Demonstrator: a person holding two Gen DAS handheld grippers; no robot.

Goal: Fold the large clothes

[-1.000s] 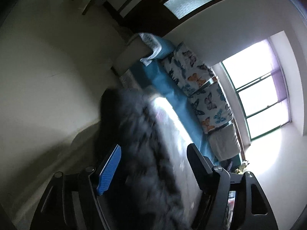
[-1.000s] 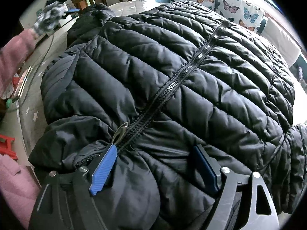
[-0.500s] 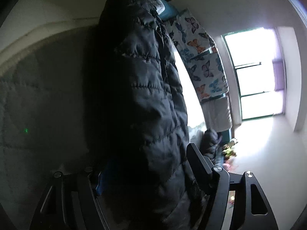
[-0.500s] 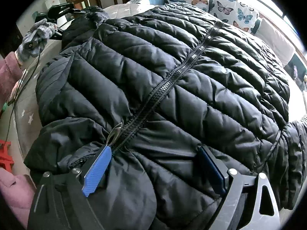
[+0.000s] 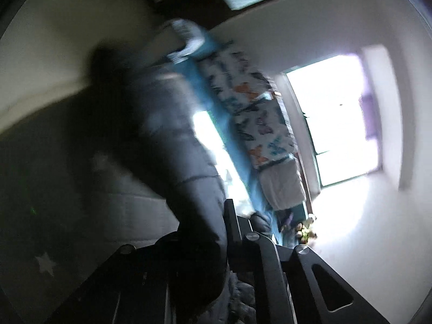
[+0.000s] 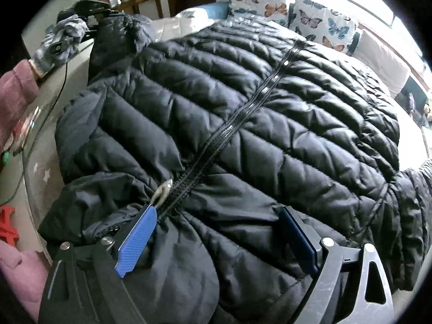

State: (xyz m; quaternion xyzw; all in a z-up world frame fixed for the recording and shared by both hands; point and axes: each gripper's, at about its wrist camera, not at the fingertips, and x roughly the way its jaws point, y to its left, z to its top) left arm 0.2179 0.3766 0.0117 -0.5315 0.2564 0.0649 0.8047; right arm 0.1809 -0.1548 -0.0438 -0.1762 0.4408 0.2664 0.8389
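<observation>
Now left gripper (image 5: pixel 226 232) jaws just clamped onto black quilted puffer jacket's (image 6: pixel 243 124) sleeve (image 5: pixel 172 145); fold can be started; right gripper (image 6: pixel 216 232) jaws held wide apart.

The black puffer jacket (image 6: pixel 243 124) covers nearly the whole bed (image 6: pixel 175 24), so little bare mattress is free: only a pale strip at the far end and a narrow edge on the left side. Butterfly pillows (image 6: pixel 318 19) close the far right side. The lifted sleeve (image 5: pixel 172 145) blocks the middle of the left wrist view; beside it, toward the window (image 5: pixel 337 118), the way is open.
</observation>
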